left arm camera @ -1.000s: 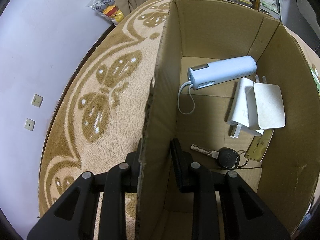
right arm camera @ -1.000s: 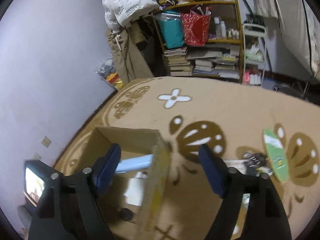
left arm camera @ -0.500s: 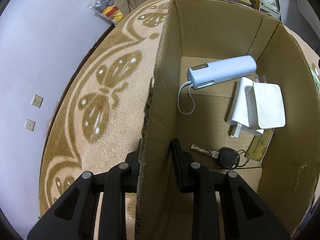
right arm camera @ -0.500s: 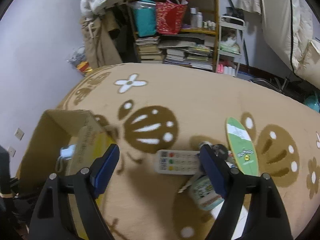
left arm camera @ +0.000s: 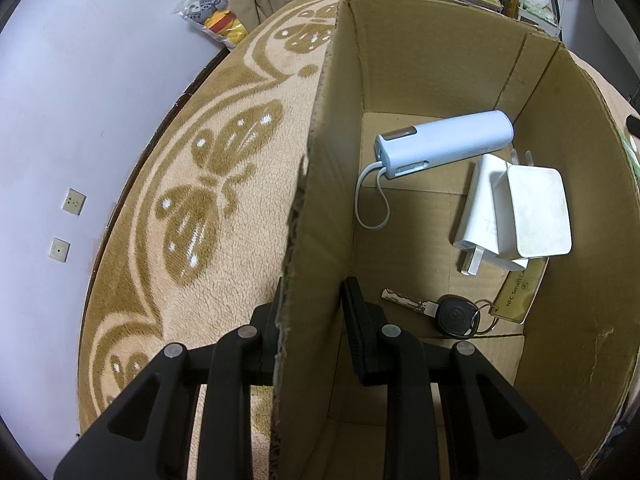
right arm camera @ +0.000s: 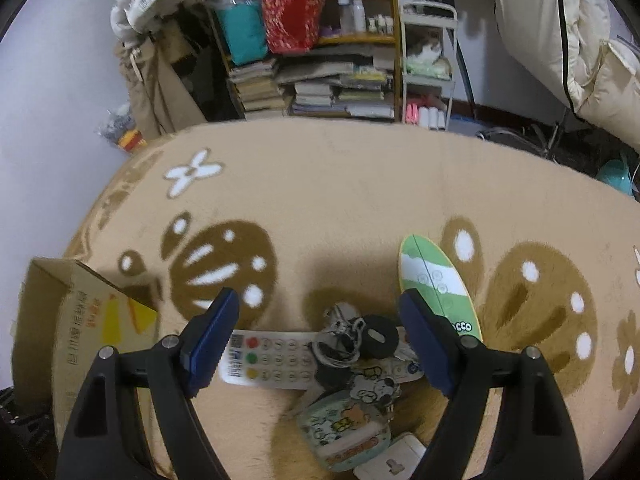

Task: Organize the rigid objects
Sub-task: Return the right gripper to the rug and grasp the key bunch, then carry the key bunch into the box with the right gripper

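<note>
My left gripper (left arm camera: 314,312) is shut on the left wall of the cardboard box (left arm camera: 316,184), one finger outside and one inside. Inside the box lie a light blue power bank (left arm camera: 448,140), white chargers (left arm camera: 516,212), and a car key (left arm camera: 452,314) with a yellow tag. My right gripper (right arm camera: 320,320) stands open above a pile on the rug: a white remote (right arm camera: 272,360), a key bunch with a black fob (right arm camera: 360,338), a cartoon tin (right arm camera: 348,428) and a green toy surfboard (right arm camera: 436,280). Nothing sits between its pads.
The box (right arm camera: 68,328) shows at the left edge of the right wrist view. A beige patterned rug (right arm camera: 340,200) covers the floor. A cluttered bookshelf (right arm camera: 312,60) and hanging clothes stand at the back. A white socket plate (right arm camera: 396,460) lies near the bottom edge.
My right gripper swung rightward from over the box and came down toward the pile with the remote and keys. The left gripper and the box have not moved.
</note>
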`<state>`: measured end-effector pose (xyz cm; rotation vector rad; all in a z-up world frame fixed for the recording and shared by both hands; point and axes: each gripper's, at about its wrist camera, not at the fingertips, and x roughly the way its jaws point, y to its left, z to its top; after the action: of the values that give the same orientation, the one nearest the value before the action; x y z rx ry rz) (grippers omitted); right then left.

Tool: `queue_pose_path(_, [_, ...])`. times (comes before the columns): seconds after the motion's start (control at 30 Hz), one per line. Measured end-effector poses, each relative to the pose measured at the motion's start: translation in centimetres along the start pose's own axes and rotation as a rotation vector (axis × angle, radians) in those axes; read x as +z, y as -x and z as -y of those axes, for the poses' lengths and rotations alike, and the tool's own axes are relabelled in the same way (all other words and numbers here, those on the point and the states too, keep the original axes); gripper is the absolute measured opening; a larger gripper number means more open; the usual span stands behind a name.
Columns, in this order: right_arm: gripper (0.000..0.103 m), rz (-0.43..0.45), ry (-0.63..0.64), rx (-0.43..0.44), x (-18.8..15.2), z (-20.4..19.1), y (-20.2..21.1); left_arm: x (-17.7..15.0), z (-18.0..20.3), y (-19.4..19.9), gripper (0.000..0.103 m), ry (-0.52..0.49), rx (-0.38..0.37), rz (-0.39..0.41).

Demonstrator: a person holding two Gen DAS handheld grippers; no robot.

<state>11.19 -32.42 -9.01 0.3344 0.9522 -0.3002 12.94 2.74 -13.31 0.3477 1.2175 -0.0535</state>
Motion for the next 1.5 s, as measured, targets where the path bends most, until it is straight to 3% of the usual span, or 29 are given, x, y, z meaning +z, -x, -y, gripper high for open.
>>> queue_pose_path(0.1, [0.086,-0.029,-0.006,-0.006,-0.5,0.3,-1.1,0.0,0.0,0.0,0.025,0.000,0.000,0.000])
queue_pose_path(0.27, [0.065,-0.056,0.002,-0.027,-1.5,0.2,-2.4,0.0,0.0,0.0,0.025,0.000,0.000,0.000])
queue_pose_path(0.4, [0.030,-0.052,0.062,-0.127,-1.9,-0.3,-2.5,0.0,0.0,0.0,0.025,0.000,0.000,0.000])
queue_pose_path(0.53, [0.010,-0.031,0.035,-0.081,-1.6,0.8,-1.4,0.0,0.0,0.0,0.025,-0.001,0.001,0.000])
queue_pose_path(0.8, [0.008,0.017,-0.003,-0.022,-1.4,1.0,0.1,0.0,0.0,0.0,0.025,0.000,0.000,0.000])
queue_pose_path(1.5, [0.008,0.140,0.060,0.073,0.0,-3.3,6.2,-0.1,0.1,-0.2,0.025,0.000,-0.001,-0.002])
